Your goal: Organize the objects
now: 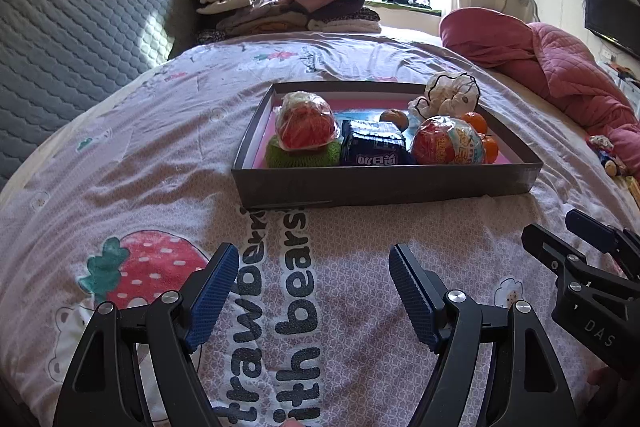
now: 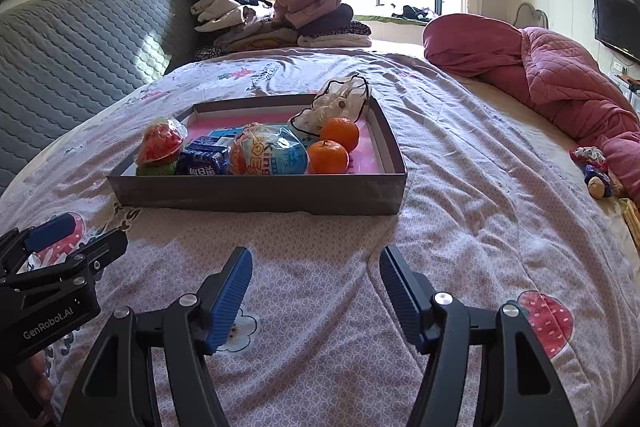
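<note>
Left wrist view: the left gripper point(image 1: 312, 291) hangs over the bedspread point(image 1: 160, 155) with its jaws spread wide and nothing between them; the ribbed blue pads point(image 1: 212, 297) sit on black angular arms.
Right wrist view: the right gripper point(image 2: 316, 291) is likewise spread apart and empty, near the front wall of the tray.
Tray: a shallow rectangular cardboard box point(image 2: 256, 195), grey outside with a pink floor, lying flat on the bed ahead of both tools.
Left end of tray: a red netted ball in crinkly clear wrap point(image 1: 306, 121) rests on a green knitted pad point(image 1: 302, 155).
Middle: a dark blue glossy packet point(image 1: 374, 145) lies beside a round foil-printed toy egg point(image 2: 268, 155), red on one side and blue on the other.
Right end: two smooth mandarins point(image 2: 334, 145) sit touching, just beside the egg; a third small orange fruit point(image 1: 394, 119) shows behind the packet.
Far right corner: a white cloth pouch with black piping point(image 2: 340, 103) leans on the rim.
Bedspread: pale quilted cotton, wrinkled, printed with strawberries and lettering.
Background: folded clothes point(image 2: 276, 19), a pink quilted blanket point(image 2: 552, 75) and a grey padded headboard point(image 2: 80, 39).
</note>
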The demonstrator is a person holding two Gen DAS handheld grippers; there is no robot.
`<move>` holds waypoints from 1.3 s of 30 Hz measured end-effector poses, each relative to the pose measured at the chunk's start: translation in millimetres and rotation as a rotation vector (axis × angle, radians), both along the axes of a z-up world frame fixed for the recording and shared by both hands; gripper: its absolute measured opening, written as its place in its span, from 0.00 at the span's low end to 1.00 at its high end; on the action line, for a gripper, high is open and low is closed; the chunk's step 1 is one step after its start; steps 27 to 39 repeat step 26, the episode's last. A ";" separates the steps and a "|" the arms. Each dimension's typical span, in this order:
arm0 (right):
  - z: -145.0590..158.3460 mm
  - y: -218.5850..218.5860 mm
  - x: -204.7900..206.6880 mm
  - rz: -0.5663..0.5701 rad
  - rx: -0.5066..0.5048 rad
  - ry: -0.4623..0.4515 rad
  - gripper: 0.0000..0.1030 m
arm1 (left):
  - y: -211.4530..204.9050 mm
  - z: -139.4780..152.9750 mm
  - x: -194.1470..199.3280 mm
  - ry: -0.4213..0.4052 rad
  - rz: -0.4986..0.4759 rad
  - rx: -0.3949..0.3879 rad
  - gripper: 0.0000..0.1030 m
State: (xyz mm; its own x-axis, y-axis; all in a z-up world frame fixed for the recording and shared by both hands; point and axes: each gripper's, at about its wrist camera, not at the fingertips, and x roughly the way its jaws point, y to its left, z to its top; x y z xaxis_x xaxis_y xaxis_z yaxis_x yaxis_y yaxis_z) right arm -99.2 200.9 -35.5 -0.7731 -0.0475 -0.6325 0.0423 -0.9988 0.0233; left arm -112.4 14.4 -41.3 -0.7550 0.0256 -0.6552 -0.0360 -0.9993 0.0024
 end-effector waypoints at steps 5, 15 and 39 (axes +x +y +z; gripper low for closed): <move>-2.9 0.3 -1.2 -0.002 -0.002 -0.003 0.64 | 0.3 -3.6 -1.5 -0.004 0.001 -0.010 0.76; -8.3 -1.3 -5.3 -0.001 -0.001 -0.015 0.64 | -1.9 -8.4 -3.9 0.001 -0.001 -0.003 0.76; -17.4 -2.8 -12.7 0.002 0.002 -0.046 0.64 | -5.3 -16.0 -10.7 -0.013 -0.017 0.036 0.76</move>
